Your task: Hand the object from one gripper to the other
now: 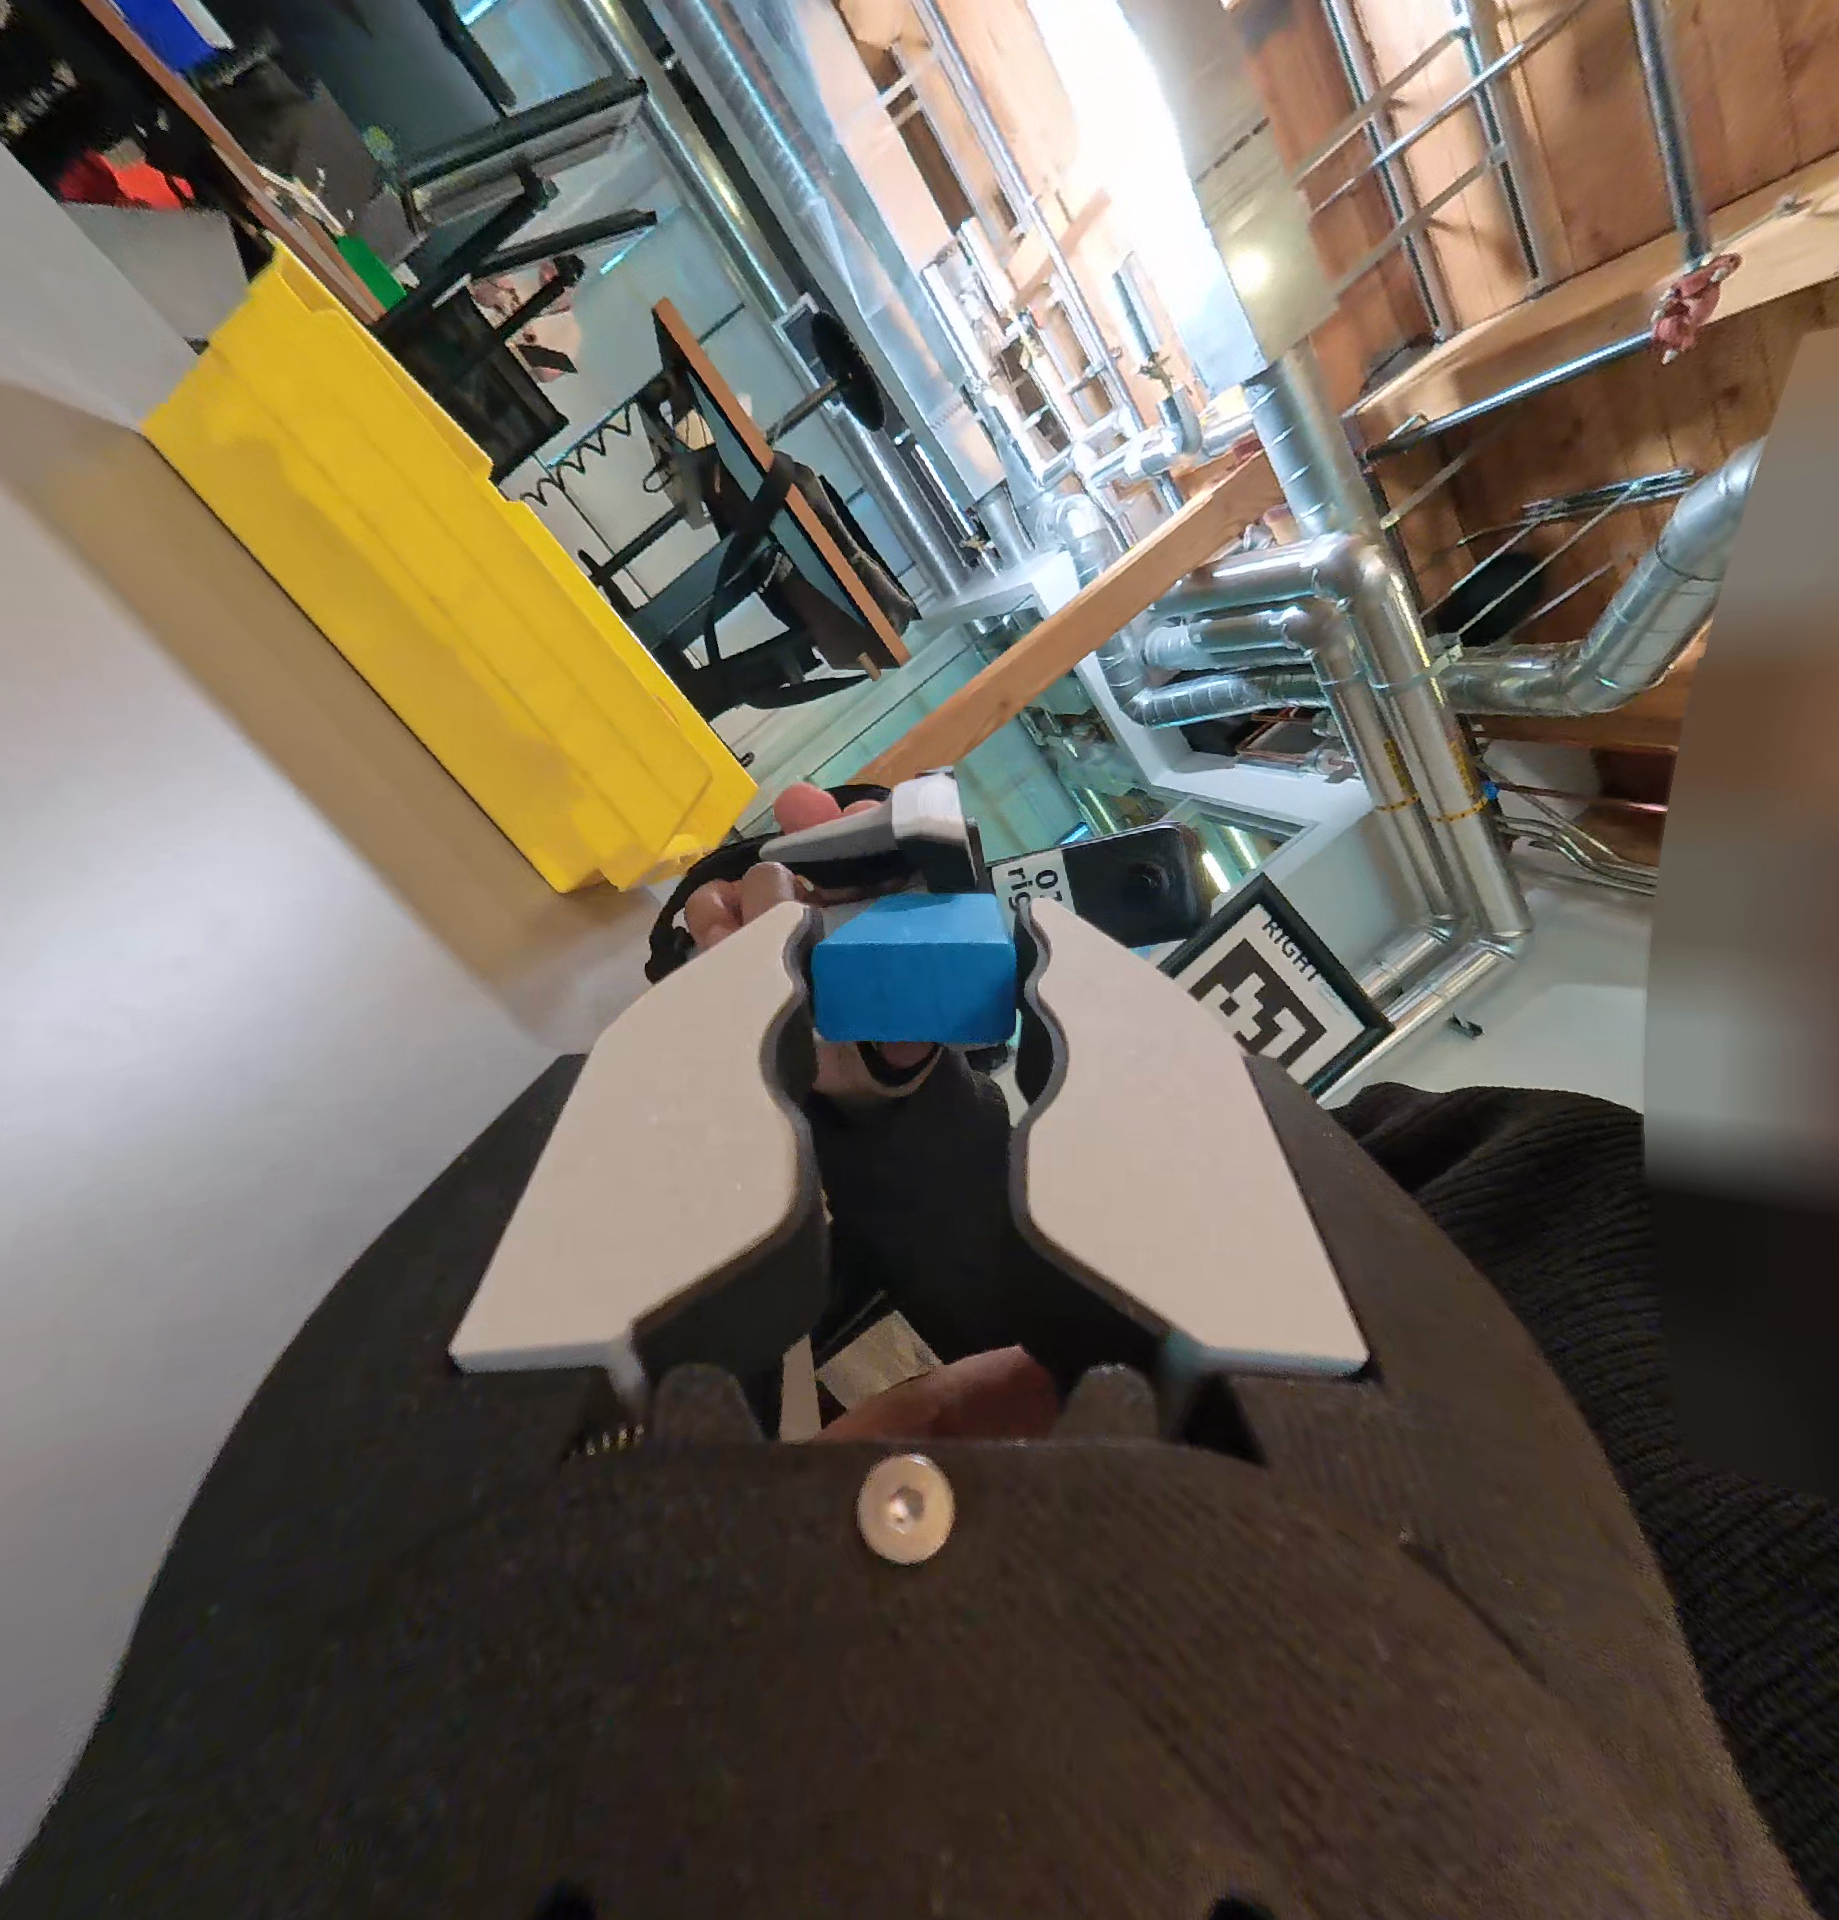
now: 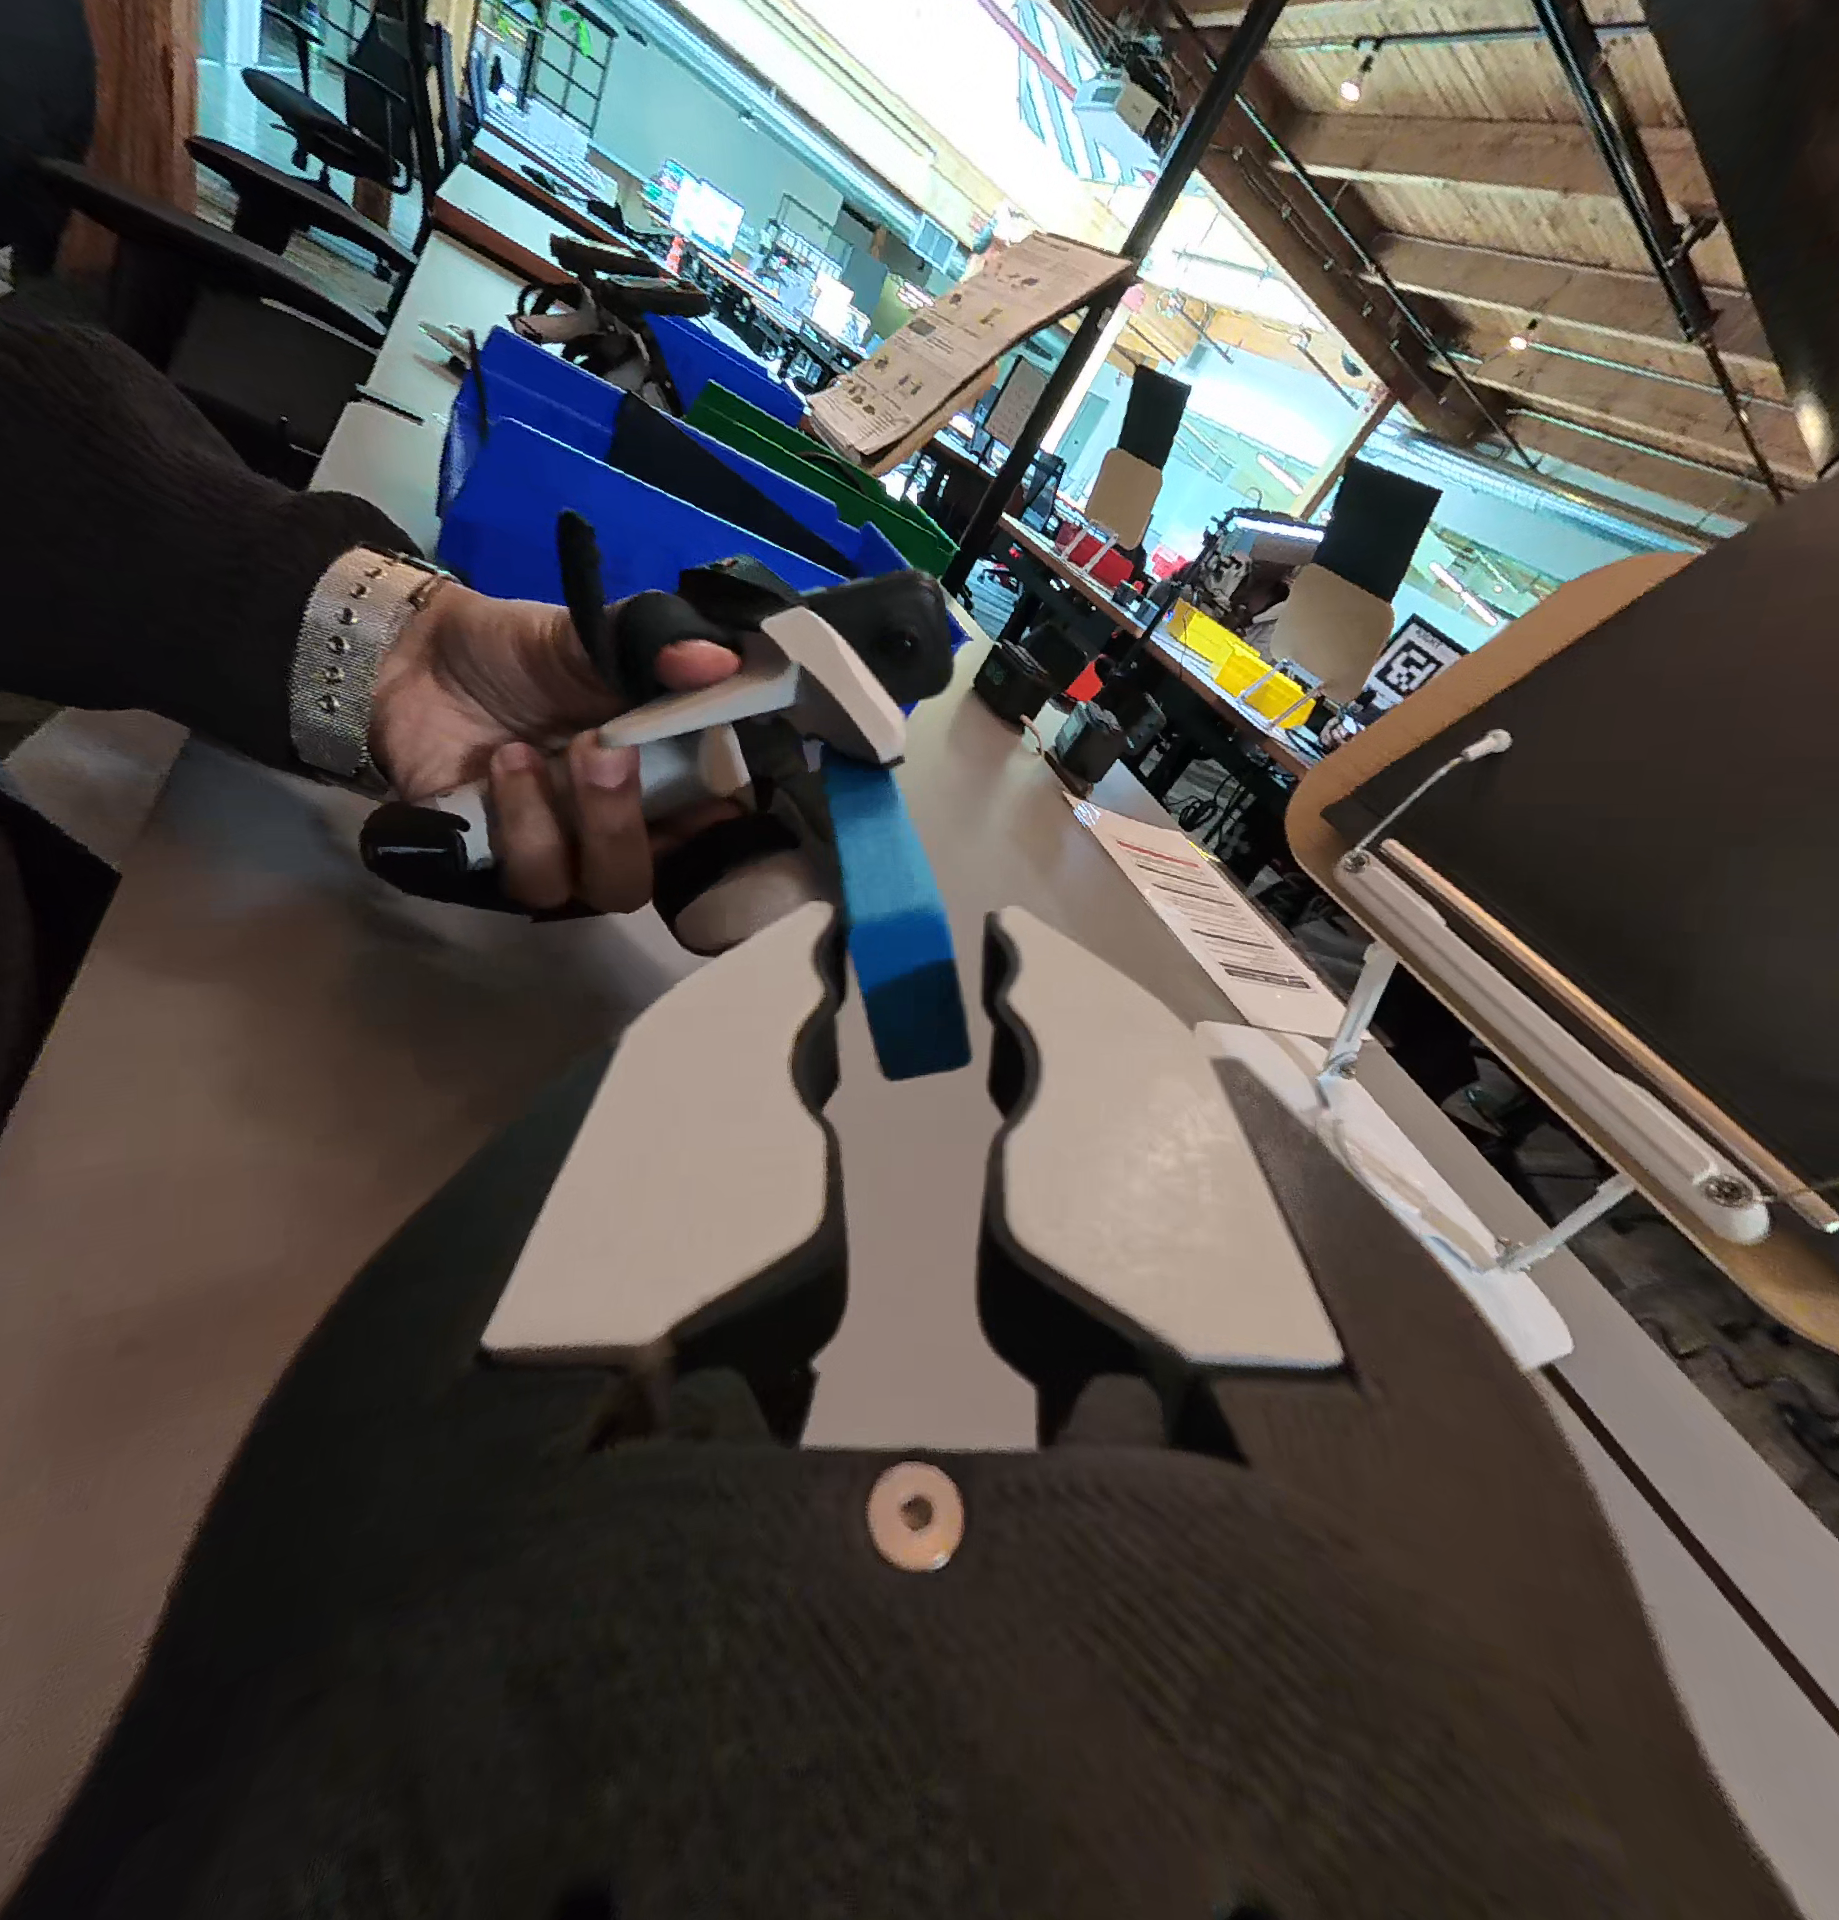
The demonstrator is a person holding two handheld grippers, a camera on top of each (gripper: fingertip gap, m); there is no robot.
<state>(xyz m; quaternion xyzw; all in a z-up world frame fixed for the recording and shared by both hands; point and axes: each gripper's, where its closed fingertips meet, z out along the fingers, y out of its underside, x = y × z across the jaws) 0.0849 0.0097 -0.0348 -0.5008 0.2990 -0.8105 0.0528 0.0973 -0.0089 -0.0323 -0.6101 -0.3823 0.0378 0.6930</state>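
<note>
A blue foam block [image 1: 910, 987] is clamped between the grey fingers of my left gripper [image 1: 915, 920], which holds it in the air above the table. In the right wrist view the block [image 2: 899, 935] hangs down from the left gripper [image 2: 821, 717], which a hand holds. Its lower end sits between the fingers of my right gripper [image 2: 910, 935]. The right jaws stand open around the block with a narrow gap on each side. The right gripper [image 1: 873, 831] shows just beyond the block in the left wrist view.
A yellow bin [image 1: 427, 582] stands on the pale table [image 2: 271, 987] to the left. Blue bins [image 2: 603, 488] and a green bin [image 2: 790, 447] stand farther back. A printed sheet [image 2: 1206, 914] lies on the table near a dark board [image 2: 1621, 779] at the right.
</note>
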